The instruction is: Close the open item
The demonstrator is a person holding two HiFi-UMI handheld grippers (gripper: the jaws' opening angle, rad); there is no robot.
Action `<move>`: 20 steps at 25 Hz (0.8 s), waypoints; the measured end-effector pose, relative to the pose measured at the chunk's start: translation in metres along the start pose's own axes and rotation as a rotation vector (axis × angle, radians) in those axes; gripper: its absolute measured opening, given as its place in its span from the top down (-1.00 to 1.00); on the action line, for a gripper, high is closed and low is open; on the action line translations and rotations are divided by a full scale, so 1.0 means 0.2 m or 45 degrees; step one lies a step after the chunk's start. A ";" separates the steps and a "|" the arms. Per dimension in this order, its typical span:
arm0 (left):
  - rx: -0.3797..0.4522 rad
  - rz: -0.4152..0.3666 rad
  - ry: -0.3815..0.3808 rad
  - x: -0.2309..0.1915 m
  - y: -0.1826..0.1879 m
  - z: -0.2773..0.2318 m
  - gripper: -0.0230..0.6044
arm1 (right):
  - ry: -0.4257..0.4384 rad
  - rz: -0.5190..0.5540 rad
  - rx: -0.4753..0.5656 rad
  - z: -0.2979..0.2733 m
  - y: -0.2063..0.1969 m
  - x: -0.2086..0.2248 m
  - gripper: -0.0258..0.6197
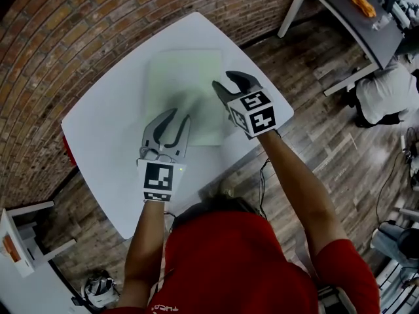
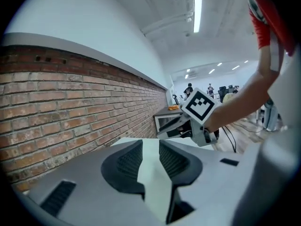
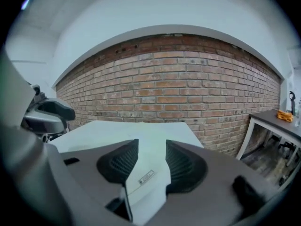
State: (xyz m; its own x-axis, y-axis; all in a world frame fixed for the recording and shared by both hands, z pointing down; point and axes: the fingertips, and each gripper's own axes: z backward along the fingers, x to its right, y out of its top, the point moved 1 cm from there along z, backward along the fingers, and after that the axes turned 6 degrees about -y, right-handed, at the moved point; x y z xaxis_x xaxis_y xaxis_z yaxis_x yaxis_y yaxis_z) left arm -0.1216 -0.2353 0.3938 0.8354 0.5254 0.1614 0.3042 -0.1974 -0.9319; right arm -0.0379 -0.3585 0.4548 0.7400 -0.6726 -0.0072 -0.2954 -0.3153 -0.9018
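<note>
The white table (image 1: pixel 111 129) fills the upper left of the head view. On it, near centre, lies the pale green flat item (image 1: pixel 186 77), and it looks shut already, though glare blurs its edges. The left gripper (image 1: pixel 179 115) hangs at its lower left edge with jaws partly apart and empty. The right gripper (image 1: pixel 223 79) sits over its right side, jaws apart and gripping nothing. Little seems left beyond withdrawing.

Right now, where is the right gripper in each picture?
Head view: right gripper just right of centre, over the table.
Left gripper view: right of centre, below its marker cube.
Right gripper view: its own jaws, bottom centre.
Shared landmark: the brick wall.
</note>
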 end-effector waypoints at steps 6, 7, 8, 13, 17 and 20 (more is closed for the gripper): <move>0.107 0.074 0.043 -0.11 0.13 0.10 0.66 | 0.044 -0.001 0.219 0.20 0.25 -0.04 0.61; 0.140 0.080 0.053 -0.13 0.17 0.12 0.66 | 0.049 0.000 0.247 0.23 0.29 -0.06 0.64; 0.175 0.085 0.061 -0.14 0.21 0.13 0.67 | 0.055 0.001 0.273 0.27 0.32 -0.07 0.66; 0.300 0.119 0.040 -0.16 0.37 0.21 0.75 | 0.081 0.011 0.408 0.46 0.47 -0.15 0.74; 0.378 0.135 0.019 -0.15 0.46 0.26 0.78 | 0.085 0.005 0.523 0.60 0.56 -0.17 0.76; 0.420 0.147 0.015 -0.14 0.52 0.29 0.79 | 0.100 -0.002 0.604 0.70 0.63 -0.20 0.77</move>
State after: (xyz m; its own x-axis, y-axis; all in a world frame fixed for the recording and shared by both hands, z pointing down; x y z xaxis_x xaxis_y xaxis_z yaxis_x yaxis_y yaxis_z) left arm -0.1404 -0.2232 0.2738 0.8613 0.5056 0.0504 0.0445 0.0239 -0.9987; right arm -0.0199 -0.2770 0.2816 0.6870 -0.7266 0.0107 0.0275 0.0113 -0.9996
